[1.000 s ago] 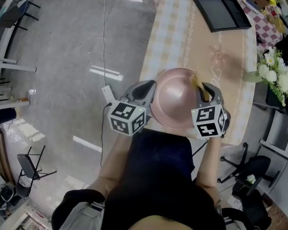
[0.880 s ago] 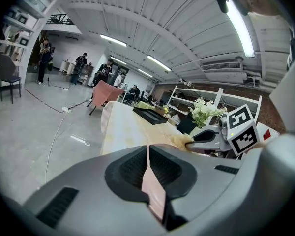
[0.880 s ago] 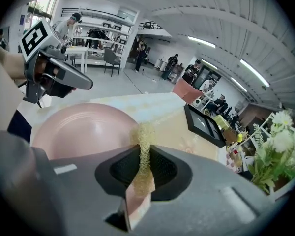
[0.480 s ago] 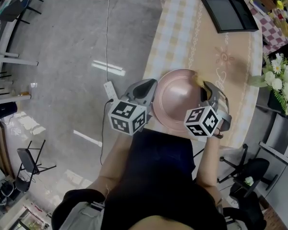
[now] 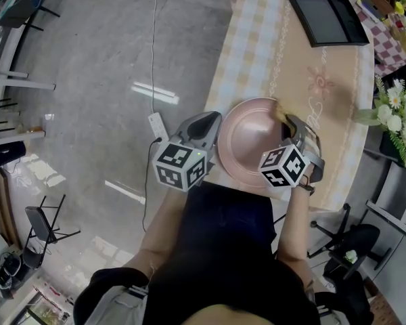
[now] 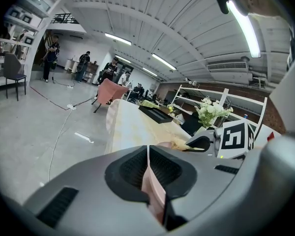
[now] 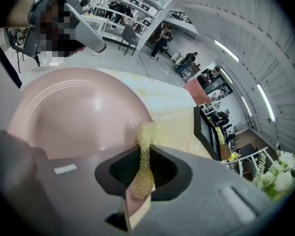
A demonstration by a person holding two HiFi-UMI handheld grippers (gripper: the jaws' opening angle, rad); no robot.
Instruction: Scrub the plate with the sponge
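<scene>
Plate [image 5: 249, 139] — sponge [image 5: 279, 109] seemingly touching its rim.

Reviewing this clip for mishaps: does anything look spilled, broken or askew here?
Nothing stands out. The left gripper is shut on the pink plate at its rim, and the right gripper is shut on the sponge by the plate's edge. No crack or spill shows.

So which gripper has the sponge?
The right gripper: its jaws are shut on the yellow sponge, which sits by the rim of the plate. The left gripper is shut on the plate's edge and holds no sponge.
</scene>
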